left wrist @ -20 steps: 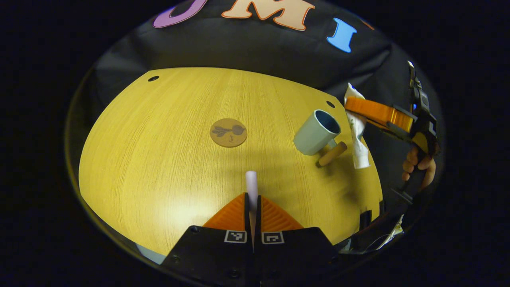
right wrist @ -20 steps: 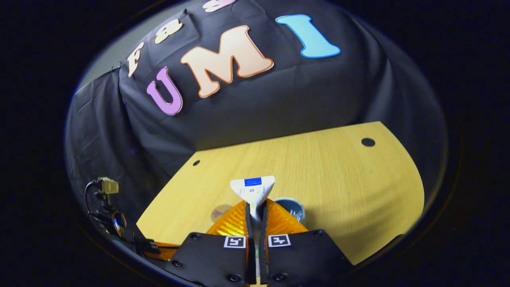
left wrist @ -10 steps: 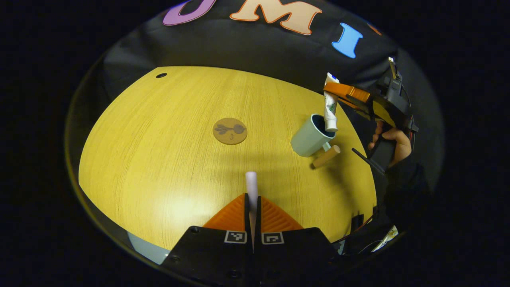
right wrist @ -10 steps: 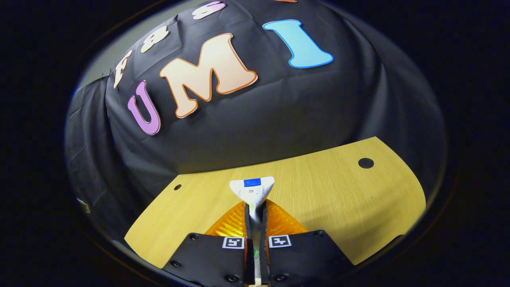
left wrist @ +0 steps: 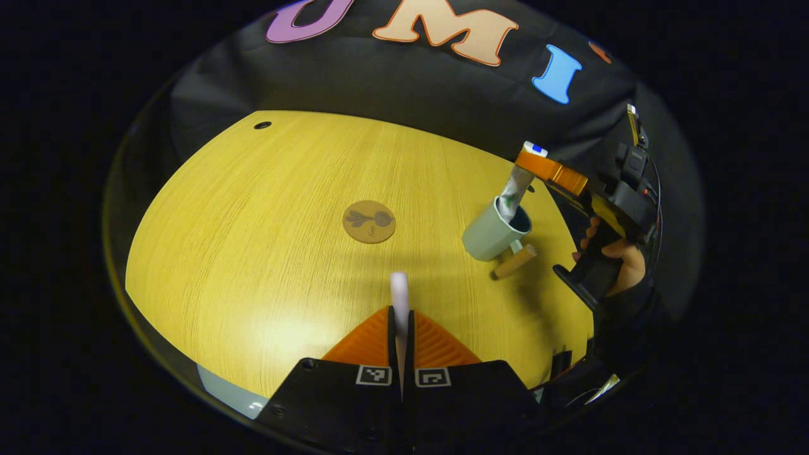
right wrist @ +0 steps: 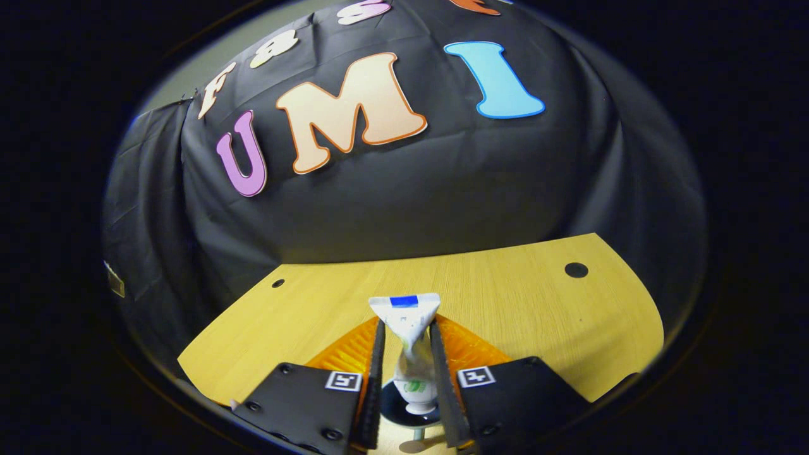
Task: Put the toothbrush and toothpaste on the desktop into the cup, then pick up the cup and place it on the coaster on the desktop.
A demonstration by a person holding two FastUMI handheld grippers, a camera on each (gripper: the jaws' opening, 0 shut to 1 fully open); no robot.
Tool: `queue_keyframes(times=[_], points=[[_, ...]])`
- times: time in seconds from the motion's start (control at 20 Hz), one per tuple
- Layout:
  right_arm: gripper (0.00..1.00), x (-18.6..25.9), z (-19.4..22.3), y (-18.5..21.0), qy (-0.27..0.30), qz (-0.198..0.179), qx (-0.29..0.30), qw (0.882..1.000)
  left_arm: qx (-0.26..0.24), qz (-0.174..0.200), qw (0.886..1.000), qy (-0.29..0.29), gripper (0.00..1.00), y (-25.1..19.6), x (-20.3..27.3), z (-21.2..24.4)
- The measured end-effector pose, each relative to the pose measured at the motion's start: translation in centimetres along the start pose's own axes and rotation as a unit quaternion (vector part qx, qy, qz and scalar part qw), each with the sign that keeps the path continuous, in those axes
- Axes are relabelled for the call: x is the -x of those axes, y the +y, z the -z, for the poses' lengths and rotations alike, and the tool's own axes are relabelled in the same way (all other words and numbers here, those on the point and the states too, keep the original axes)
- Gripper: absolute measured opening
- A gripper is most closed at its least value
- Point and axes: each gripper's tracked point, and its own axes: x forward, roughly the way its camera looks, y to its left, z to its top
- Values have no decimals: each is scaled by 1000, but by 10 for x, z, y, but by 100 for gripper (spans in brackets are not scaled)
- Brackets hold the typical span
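My left gripper (left wrist: 399, 314) is shut on a white toothbrush (left wrist: 399, 287), which sticks out forward above the near part of the wooden table (left wrist: 253, 253). A pale blue-green cup (left wrist: 492, 232) with a wooden handle (left wrist: 513, 262) stands at the right. The toothpaste tube (left wrist: 513, 189) leans in it, cap end down. My right gripper (left wrist: 529, 162) is at the tube's upper end. In the right gripper view my right gripper (right wrist: 406, 328) is open, the tube (right wrist: 407, 316) stands between the spread fingers and its cap end sits in the cup (right wrist: 411, 407) below. A round brown coaster (left wrist: 369, 221) lies mid-table.
A hand (left wrist: 616, 259) holds the right gripper's grip beyond the table's right edge. Small cable holes (left wrist: 261, 125) (right wrist: 576, 270) mark the far corners of the table (right wrist: 537, 316). The black booth cloth hangs behind it.
The right gripper lowered the toothpaste tube into the cup and its fingers opened. The left gripper stayed shut on the toothbrush, shifting only slightly.
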Motion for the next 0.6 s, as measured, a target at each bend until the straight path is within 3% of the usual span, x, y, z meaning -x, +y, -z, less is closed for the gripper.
queue_keyframes(times=[0.05,0.1,0.15,0.2,0.4,0.6], points=[[41,5,1,1,-1,-4,-4,1000,-4,4,1000,0,0,-2,-1,-2],[58,11,-1,2,-4,-8,-9,1000,-7,6,1000,-2,0,-4,-1,-5],[68,17,-4,2,-9,-8,-10,1000,-10,12,1000,-3,0,-7,-2,-7],[95,20,-7,1,-14,-10,-10,1000,-12,15,1000,-5,0,-12,-6,-12],[99,54,-23,-14,-39,3,-9,999,-17,38,999,-23,0,-32,-14,-33],[99,99,-24,-55,-50,40,-32,997,-6,77,994,-76,0,-66,-27,-90]])
